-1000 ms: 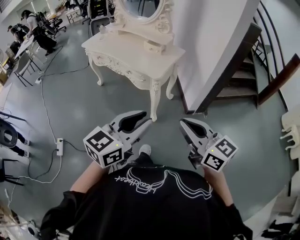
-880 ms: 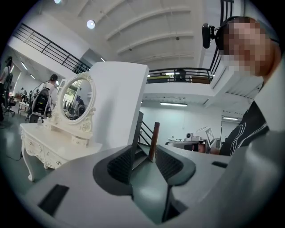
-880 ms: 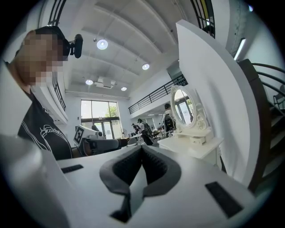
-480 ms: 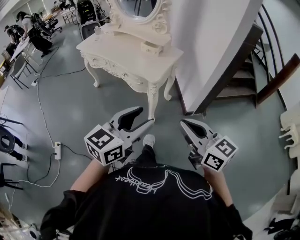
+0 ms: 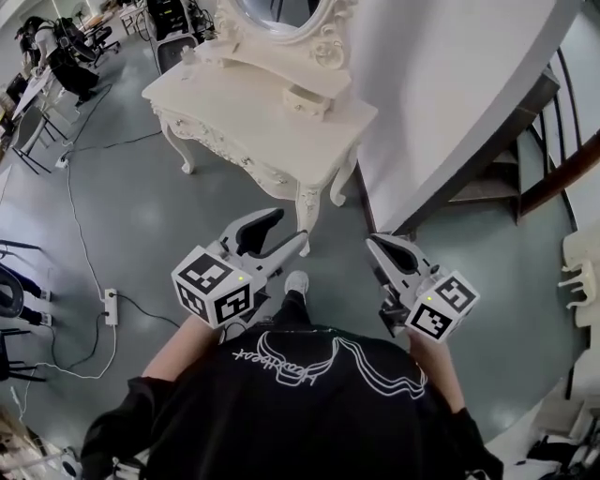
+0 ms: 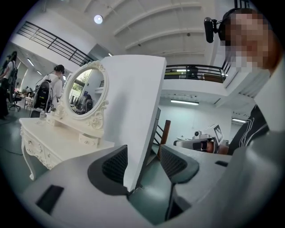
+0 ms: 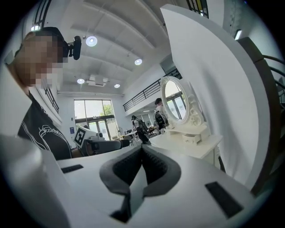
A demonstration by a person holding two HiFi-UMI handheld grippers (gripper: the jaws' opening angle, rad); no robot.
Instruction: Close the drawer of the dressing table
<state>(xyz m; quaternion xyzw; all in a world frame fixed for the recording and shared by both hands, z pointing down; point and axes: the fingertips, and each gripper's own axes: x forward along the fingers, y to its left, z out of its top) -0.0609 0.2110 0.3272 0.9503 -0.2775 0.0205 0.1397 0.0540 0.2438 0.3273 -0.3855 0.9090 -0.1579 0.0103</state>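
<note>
The cream dressing table (image 5: 246, 105) stands ahead at the top of the head view, with an oval mirror (image 5: 281, 13) on it. A small drawer (image 5: 307, 101) under the mirror sticks out a little from its box. My left gripper (image 5: 289, 230) hangs in the air well short of the table, open and empty. My right gripper (image 5: 374, 243) is beside it at the same height, shut on nothing. The table (image 6: 49, 144) and its small drawer (image 6: 89, 141) show far off in the left gripper view, beyond the open left gripper (image 6: 143, 153). The right gripper view shows the table (image 7: 189, 144) past the shut right gripper (image 7: 142, 151).
A white partition wall (image 5: 441, 84) rises right of the table, with a dark staircase (image 5: 497, 183) behind it. A power strip and cables (image 5: 110, 307) lie on the grey floor at left. People, chairs and desks (image 5: 52, 47) are at the far left. My shoe (image 5: 296, 281) is below the grippers.
Both grippers have moved forward toward the dressing table, which now sits closer. The left gripper's jaws have spread wider. The right gripper has stayed shut.
</note>
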